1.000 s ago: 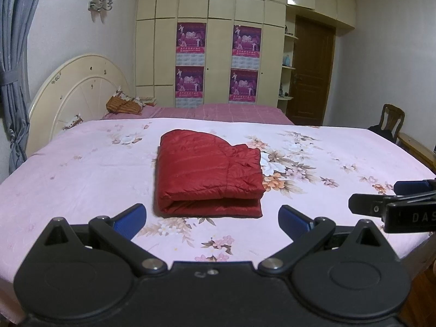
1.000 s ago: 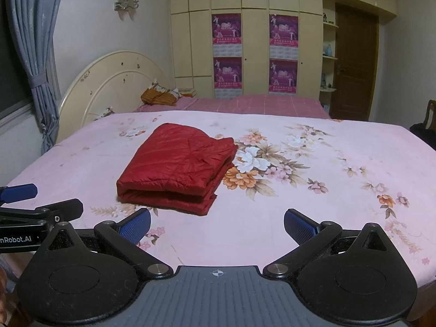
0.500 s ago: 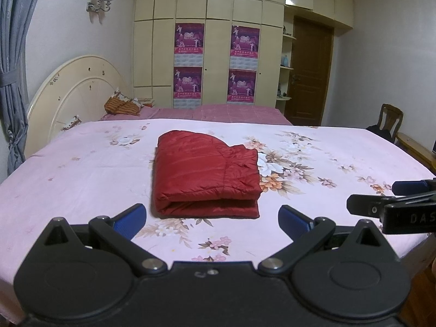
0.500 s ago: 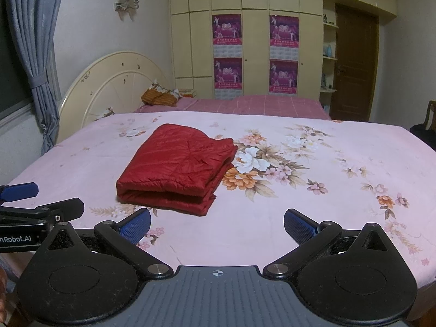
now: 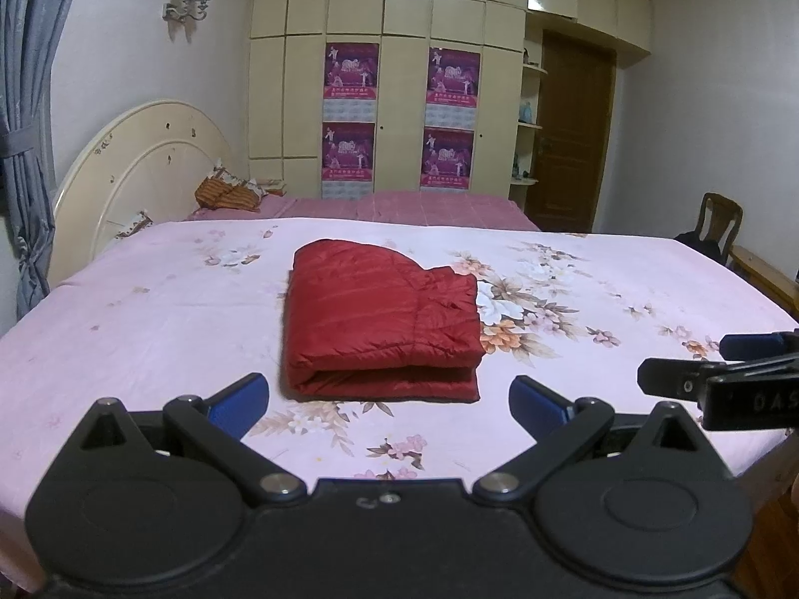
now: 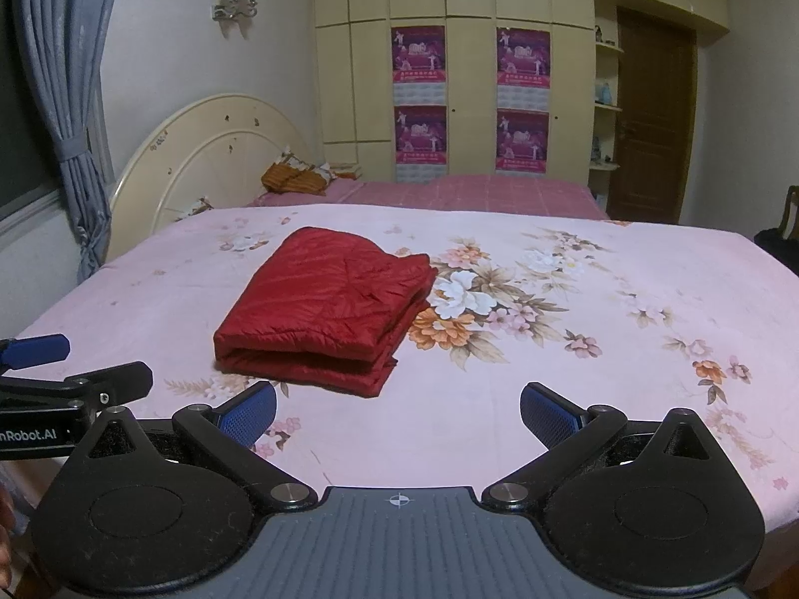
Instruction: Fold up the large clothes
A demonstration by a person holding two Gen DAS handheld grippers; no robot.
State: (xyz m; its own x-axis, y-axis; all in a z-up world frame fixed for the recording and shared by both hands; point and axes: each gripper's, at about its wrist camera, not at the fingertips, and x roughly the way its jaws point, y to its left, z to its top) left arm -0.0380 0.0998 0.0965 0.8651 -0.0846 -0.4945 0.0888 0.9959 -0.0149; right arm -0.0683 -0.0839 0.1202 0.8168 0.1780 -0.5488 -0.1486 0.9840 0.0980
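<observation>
A red quilted jacket (image 5: 379,322) lies folded into a thick rectangle on the pink floral bed sheet (image 5: 150,319); it also shows in the right wrist view (image 6: 327,307). My left gripper (image 5: 389,402) is open and empty, held back from the jacket's near edge. My right gripper (image 6: 397,414) is open and empty, also short of the jacket and to its right. Each gripper shows at the side of the other's view: the right one (image 5: 724,374) and the left one (image 6: 65,374).
A cream round headboard (image 5: 130,184) stands at the left, with a grey curtain (image 6: 70,149) beside it. A second bed with a pink cover (image 5: 424,204) and a wardrobe (image 5: 399,90) lie behind. A wooden chair (image 5: 714,224) stands at the right, near a brown door (image 6: 649,120).
Both grippers stay open and almost still. The left wrist view has drifted slightly, so the jacket sits a little more to the left in it.
</observation>
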